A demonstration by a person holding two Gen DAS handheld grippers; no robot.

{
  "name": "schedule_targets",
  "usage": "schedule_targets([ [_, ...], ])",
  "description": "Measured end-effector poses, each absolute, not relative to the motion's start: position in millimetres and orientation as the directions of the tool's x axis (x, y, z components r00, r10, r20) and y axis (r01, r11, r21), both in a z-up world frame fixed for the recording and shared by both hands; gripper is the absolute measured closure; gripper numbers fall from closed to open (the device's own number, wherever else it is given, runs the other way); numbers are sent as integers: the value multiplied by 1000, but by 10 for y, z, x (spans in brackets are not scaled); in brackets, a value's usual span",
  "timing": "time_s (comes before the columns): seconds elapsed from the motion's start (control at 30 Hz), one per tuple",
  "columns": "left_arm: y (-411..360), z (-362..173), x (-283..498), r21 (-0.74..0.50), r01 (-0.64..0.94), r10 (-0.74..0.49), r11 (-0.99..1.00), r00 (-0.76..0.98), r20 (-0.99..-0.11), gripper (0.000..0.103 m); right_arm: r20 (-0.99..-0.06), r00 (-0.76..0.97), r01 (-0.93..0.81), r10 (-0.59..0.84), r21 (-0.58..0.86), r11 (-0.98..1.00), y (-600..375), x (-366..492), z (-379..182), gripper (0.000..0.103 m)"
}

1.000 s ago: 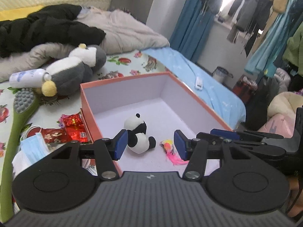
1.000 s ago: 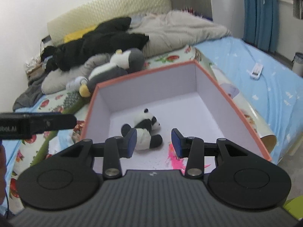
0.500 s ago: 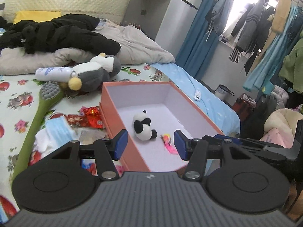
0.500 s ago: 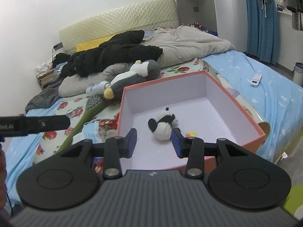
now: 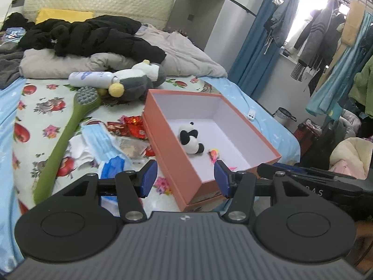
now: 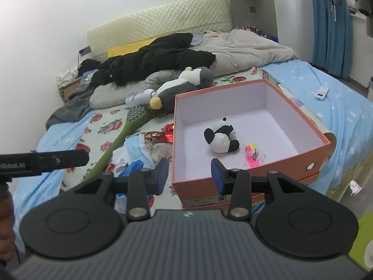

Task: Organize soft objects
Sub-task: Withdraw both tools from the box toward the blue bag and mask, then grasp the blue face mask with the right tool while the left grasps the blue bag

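Note:
An orange box (image 5: 172,149) (image 6: 303,114) with a white inside stands on the bed. In it lie a small panda plush (image 5: 190,138) (image 6: 221,138) and a little pink-and-yellow feathery toy (image 5: 214,154) (image 6: 252,154). A grey-and-white penguin plush (image 5: 137,79) (image 6: 184,82) lies on the bed beyond the box. My left gripper (image 5: 185,179) hangs open over the box's near corner, nothing between its fingers. My right gripper (image 6: 190,175) is open too and empty, above the box's near wall.
Left of the box lie a green long-handled brush (image 5: 67,130) (image 6: 121,137), blue face masks (image 5: 100,140) (image 6: 135,149), red wrappers (image 5: 130,126) and a white bottle (image 5: 91,78). Black clothes and a beige duvet (image 5: 191,56) pile up at the headboard. Hanging clothes fill the right.
Both grippers have pulled back and risen a little from the box, which now looks smaller and farther. Their jaws stay as wide as before. The toys in the box have not moved.

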State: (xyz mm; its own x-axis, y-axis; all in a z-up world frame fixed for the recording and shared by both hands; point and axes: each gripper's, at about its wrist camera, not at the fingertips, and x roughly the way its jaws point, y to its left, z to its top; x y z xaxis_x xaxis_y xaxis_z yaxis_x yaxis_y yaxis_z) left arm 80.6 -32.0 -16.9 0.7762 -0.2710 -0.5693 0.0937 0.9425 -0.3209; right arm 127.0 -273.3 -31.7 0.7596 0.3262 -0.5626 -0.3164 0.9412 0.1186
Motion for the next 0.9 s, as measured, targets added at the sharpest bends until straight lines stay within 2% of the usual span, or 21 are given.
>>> schedule_targets([
  [0.47,-5,-352,595,-333,14,-222,943,772,-596,43,-617,703,-352,355,132,926,-2545,1208,-517,59],
  [0.9,306,-969,995,-396,-106,-205,912,719,-664,43,-657,630,-423,414,157,893,-2064,1638,-762,59],
])
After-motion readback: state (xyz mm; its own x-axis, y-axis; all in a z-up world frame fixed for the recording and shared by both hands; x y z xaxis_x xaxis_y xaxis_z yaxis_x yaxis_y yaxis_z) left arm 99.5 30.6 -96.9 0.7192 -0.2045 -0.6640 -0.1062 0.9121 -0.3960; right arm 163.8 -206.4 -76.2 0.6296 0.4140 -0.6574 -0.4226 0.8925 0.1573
